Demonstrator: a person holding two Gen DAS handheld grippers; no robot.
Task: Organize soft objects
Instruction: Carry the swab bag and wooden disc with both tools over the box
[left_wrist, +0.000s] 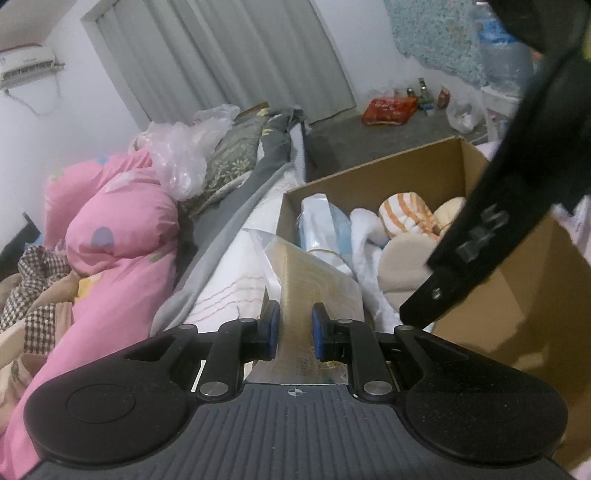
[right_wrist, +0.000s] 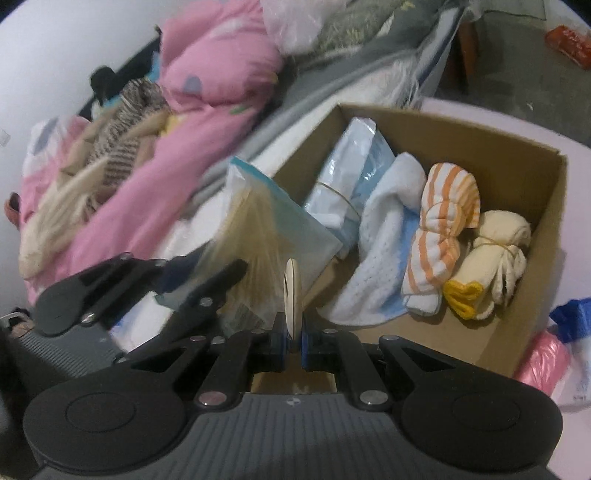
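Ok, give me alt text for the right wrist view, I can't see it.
The right tool grips a thin beige piece edge-on above an open cardboard box holding a pale blue packet, a white towel, an orange-striped bundle and a cream bundle. The left tool holds a clear bag beside the box.

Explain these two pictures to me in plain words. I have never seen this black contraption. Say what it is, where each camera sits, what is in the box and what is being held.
No robot here: a person holds a two-finger clamp in each hand, each with a camera looking along its fingers. One picture is from the left gripper, shut on a clear packet with tan contents. The other is from the right gripper, pinching a thin beige piece edge-on. Ahead, on a bed, is a cardboard box holding a striped towel bundle, a cream bundle, a white cloth and a pale blue packet.
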